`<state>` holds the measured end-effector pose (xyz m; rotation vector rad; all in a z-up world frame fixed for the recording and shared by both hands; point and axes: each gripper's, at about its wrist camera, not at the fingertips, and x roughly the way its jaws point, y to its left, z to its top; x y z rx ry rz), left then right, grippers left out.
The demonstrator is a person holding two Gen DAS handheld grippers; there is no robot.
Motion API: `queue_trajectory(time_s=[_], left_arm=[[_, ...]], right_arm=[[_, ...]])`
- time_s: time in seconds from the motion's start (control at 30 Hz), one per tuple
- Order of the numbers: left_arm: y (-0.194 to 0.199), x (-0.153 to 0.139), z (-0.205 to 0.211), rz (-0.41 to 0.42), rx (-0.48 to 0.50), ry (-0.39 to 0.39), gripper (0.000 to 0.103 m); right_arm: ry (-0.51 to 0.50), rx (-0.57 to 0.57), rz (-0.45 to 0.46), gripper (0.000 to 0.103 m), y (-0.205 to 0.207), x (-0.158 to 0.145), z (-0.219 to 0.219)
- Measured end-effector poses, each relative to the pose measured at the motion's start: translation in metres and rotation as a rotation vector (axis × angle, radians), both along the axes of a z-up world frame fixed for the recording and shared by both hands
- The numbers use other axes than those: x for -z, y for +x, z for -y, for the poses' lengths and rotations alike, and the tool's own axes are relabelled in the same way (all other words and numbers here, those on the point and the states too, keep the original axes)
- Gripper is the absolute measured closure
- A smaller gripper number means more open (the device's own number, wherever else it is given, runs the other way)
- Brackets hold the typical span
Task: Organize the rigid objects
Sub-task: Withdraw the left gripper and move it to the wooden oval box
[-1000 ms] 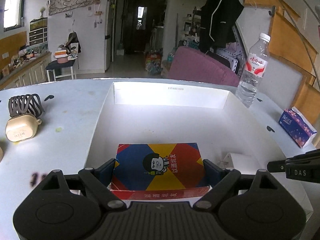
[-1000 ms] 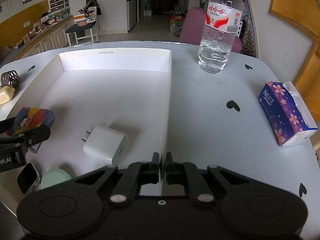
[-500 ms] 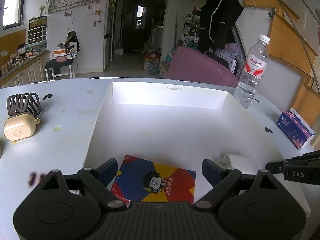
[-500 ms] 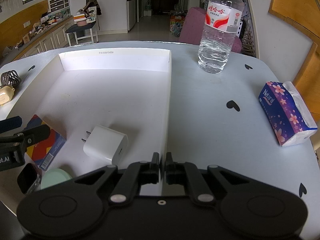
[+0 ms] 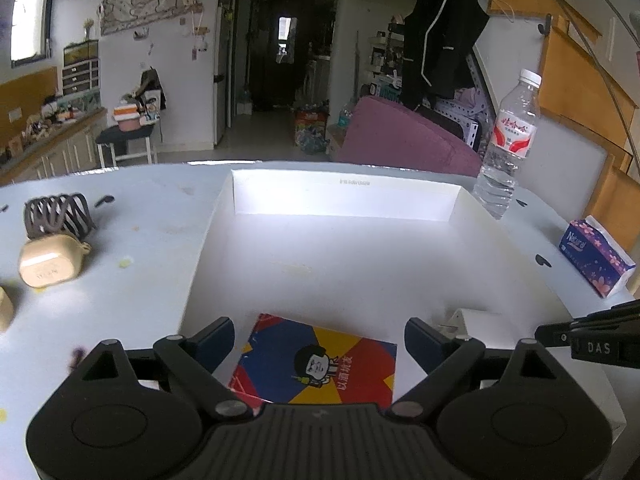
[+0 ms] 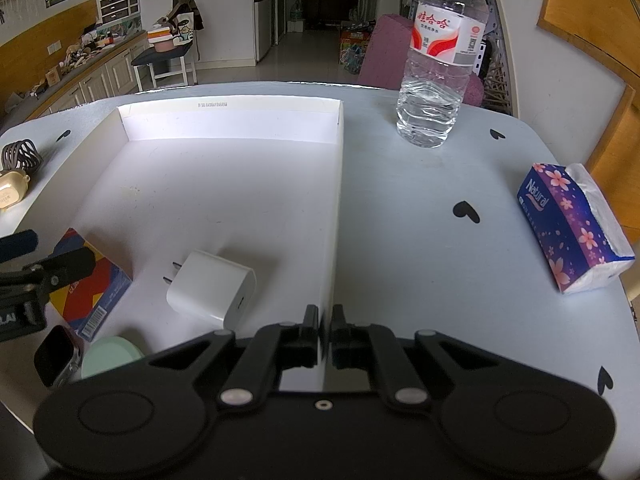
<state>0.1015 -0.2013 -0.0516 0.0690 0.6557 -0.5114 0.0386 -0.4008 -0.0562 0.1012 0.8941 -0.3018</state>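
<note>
A flat box (image 5: pixel 320 364) in blue, yellow and red lies on the floor of the white tray (image 5: pixel 344 196), near its front left corner. My left gripper (image 5: pixel 320 340) hovers over it, open, with both pads clear of the box's sides. In the right wrist view the same box (image 6: pixel 92 284) sits under the left gripper (image 6: pixel 48 252). A white charger (image 6: pixel 212 288) lies beside it in the tray (image 6: pixel 232 124). My right gripper (image 6: pixel 326 320) is shut on the tray's right wall near the front.
A smartwatch (image 6: pixel 56 356) and a mint-green round lid (image 6: pixel 110 356) lie at the tray's front. A water bottle (image 6: pixel 436 64) and a tissue pack (image 6: pixel 572 228) stand right of the tray. A hair claw (image 5: pixel 56 216) and a beige case (image 5: pixel 50 266) lie left of it.
The box, held up between the left jaws a second ago, has dropped flat onto the tray floor and the jaws stand a little wider. The right gripper has not moved.
</note>
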Motion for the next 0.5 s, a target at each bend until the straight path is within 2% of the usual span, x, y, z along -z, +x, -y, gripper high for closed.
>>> queue_trajectory(time_s=[0.07,0.3,0.37,0.5], left_arm=[[-0.005,-0.007,-0.003,0.023,0.009,-0.014,0.007],[-0.020,-0.029,-0.012,0.104,0.018,-0.055,0.004],[-0.023,-0.035,-0.017,0.136,0.012,-0.066,0.000],[-0.024,-0.044,-0.031,0.209,-0.026,-0.073,0.000]], right_arm=[[0.000,0.000,0.000,0.097,0.000,0.000,0.000],[-0.001,0.000,0.000,0.097,0.000,0.000,0.000],[-0.001,0.000,0.000,0.096,0.000,0.000,0.000],[-0.002,0.000,0.000,0.096,0.000,0.000,0.000]])
